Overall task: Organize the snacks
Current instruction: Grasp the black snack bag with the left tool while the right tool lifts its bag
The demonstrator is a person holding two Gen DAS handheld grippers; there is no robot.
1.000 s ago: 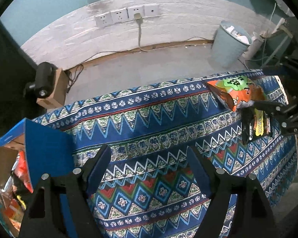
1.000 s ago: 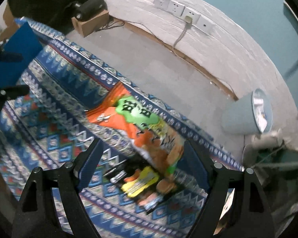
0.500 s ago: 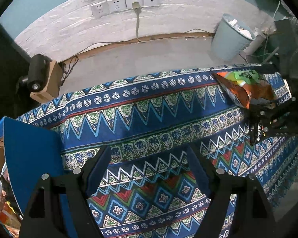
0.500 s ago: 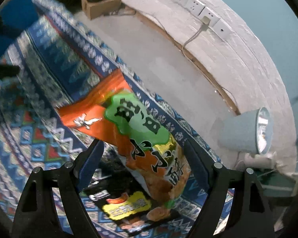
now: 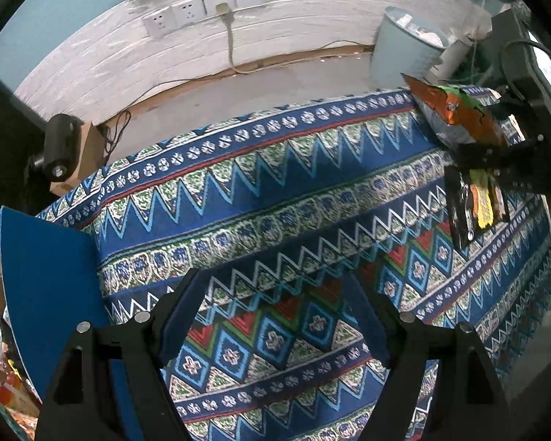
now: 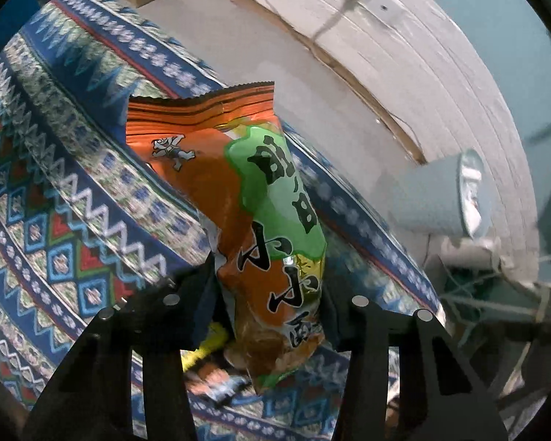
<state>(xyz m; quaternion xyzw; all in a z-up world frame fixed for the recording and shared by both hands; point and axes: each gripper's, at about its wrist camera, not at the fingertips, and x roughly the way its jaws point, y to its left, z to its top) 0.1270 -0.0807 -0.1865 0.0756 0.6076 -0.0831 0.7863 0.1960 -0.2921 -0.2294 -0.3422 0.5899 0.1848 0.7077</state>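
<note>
On patterned cloth (image 6: 73,198), orange snack bag (image 6: 272,228) stands upright

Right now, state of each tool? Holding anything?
Left tool: open, nothing between its fingers, only the patterned cloth below.
Right tool: jaws have just closed on the orange snack bag, holding it.

Orange snack bag (image 6: 272,228): orange foil with a green patch and black lettering, crimped top edge uppermost, tilted, lower half squeezed between two black fingers, raised off the patterned surface (image 5: 275,191).
Black snack packet (image 5: 472,207): dark wrapper with yellow and orange print, lying flat on the surface just beneath the orange bag.
</note>
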